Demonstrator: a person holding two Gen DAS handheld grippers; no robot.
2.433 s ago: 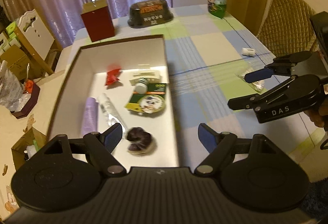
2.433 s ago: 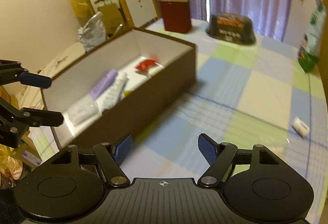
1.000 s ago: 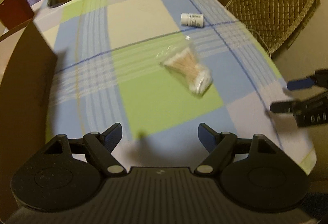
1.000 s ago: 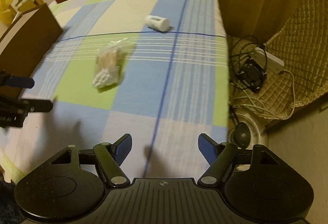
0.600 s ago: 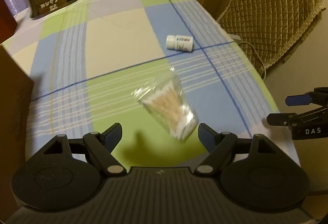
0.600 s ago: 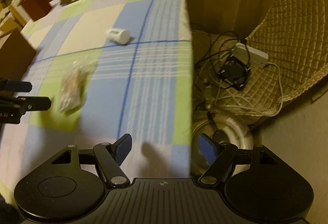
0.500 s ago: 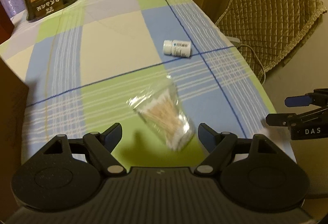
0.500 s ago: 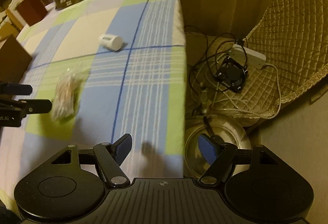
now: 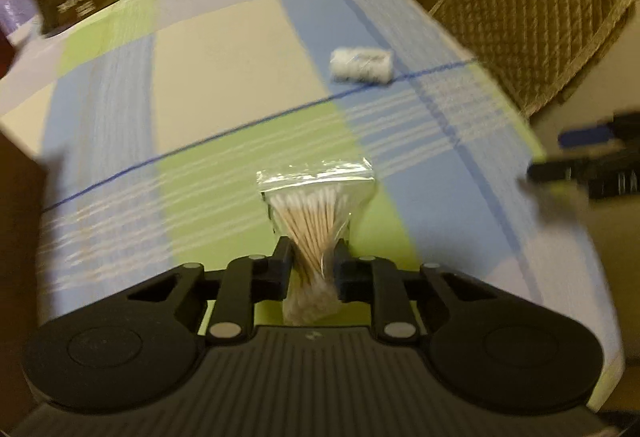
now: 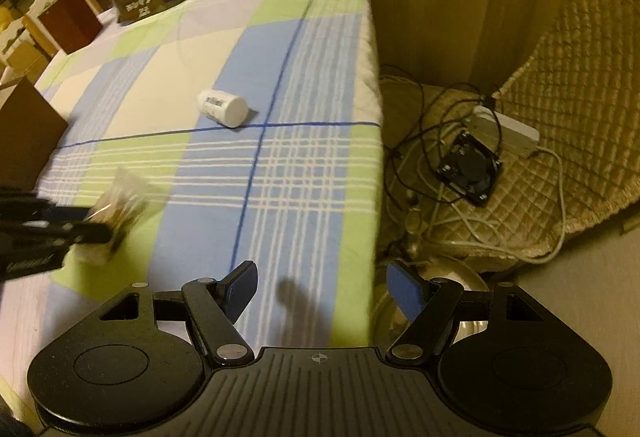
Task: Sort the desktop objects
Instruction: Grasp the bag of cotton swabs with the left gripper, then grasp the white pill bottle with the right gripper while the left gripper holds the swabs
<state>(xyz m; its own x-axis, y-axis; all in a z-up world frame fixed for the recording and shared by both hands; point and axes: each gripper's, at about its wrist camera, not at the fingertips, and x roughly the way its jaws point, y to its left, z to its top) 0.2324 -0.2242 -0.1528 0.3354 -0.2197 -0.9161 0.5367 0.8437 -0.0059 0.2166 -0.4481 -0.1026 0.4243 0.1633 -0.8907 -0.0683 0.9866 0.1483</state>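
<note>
While the left gripper pinches its load, the scene reads as follows.

Left gripper (image 9: 311, 269): jaws drawn narrow, clamped on the waist of the clear plastic bag of wooden-stemmed cotton swabs (image 9: 316, 213); the white tips fan out ahead of the fingers.

Bag position: over the green square of the blue, green and cream checked tablecloth (image 9: 224, 49). Whether it is clear of the cloth cannot be told; the view is smeared by motion.

Right gripper (image 10: 320, 289): blue pads spread wide, empty, hovering at the table's right edge, well apart from the bag.

Step in hand: judged to be pick-up of the swab bag, grip secured.

Next move: judged to call for lifting and carrying the bag left towards the brown cardboard box (image 10: 24, 133), whose corner shows at the table's left side, then releasing inside its walls.

Caution: soft film may slip or sag; hold the clamp until over the box.

Remaining item: a small white cylindrical bottle with a printed label (image 10: 222, 107) lies on its side by the blue line, near the right gripper's reach.
</note>
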